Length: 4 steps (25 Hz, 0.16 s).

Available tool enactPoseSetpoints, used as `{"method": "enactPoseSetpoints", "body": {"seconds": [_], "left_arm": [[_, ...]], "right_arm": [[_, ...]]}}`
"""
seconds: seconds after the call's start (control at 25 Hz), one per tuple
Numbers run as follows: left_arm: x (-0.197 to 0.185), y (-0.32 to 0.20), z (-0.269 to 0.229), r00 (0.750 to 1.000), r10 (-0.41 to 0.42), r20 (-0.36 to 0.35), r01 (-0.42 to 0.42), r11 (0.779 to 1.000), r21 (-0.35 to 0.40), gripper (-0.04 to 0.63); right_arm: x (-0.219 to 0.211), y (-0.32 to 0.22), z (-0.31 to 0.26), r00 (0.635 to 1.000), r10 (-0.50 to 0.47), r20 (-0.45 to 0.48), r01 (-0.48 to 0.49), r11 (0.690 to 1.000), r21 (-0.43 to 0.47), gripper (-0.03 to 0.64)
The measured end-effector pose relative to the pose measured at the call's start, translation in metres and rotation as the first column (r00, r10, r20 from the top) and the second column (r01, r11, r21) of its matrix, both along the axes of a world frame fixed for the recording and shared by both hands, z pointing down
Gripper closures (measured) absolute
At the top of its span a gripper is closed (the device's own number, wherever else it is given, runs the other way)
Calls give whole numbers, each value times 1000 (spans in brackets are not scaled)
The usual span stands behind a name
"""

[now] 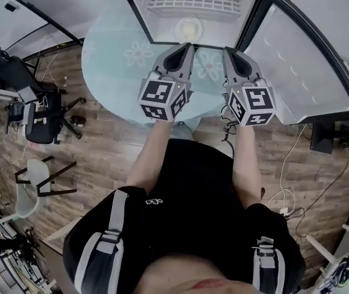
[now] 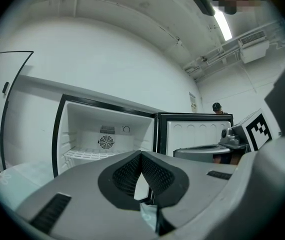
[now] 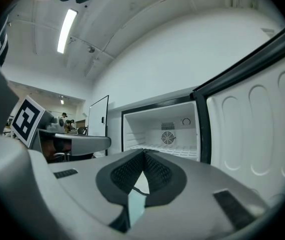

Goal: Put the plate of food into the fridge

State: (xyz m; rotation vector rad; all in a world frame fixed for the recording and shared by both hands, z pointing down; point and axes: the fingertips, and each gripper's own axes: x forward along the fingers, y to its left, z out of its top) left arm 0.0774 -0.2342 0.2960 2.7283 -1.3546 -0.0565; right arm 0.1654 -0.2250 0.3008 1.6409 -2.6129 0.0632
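The small white fridge (image 1: 193, 8) stands open ahead of me, its door (image 1: 303, 66) swung out to the right. On its floor, below a wire shelf (image 1: 193, 0), lies a pale plate of food (image 1: 188, 28). My left gripper (image 1: 188, 45) is shut and empty, with its tips just in front of the fridge opening. My right gripper (image 1: 226, 50) hovers beside it, also shut with nothing held. The left gripper view looks past the closed jaws of the left gripper (image 2: 141, 155) into the fridge (image 2: 107, 134). The right gripper view shows the right gripper (image 3: 143, 153) and the fridge (image 3: 165, 131) the same way.
A round table with a pale blue flowered cloth (image 1: 116, 60) lies under the grippers. An office chair (image 1: 40, 112) and a white chair (image 1: 30, 188) stand at the left. Cables (image 1: 291, 188) trail on the wooden floor at the right. A person (image 2: 217, 107) stands far behind the door.
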Motion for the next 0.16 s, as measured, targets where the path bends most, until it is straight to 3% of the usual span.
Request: {"method": "enactPoseSetpoints", "body": {"seconds": [0.16], "left_arm": [[4, 0, 0, 1000, 4, 5, -4, 1000, -1, 591]], "right_arm": [[1, -1, -4, 1000, -1, 7, 0, 1000, 10, 617]]}}
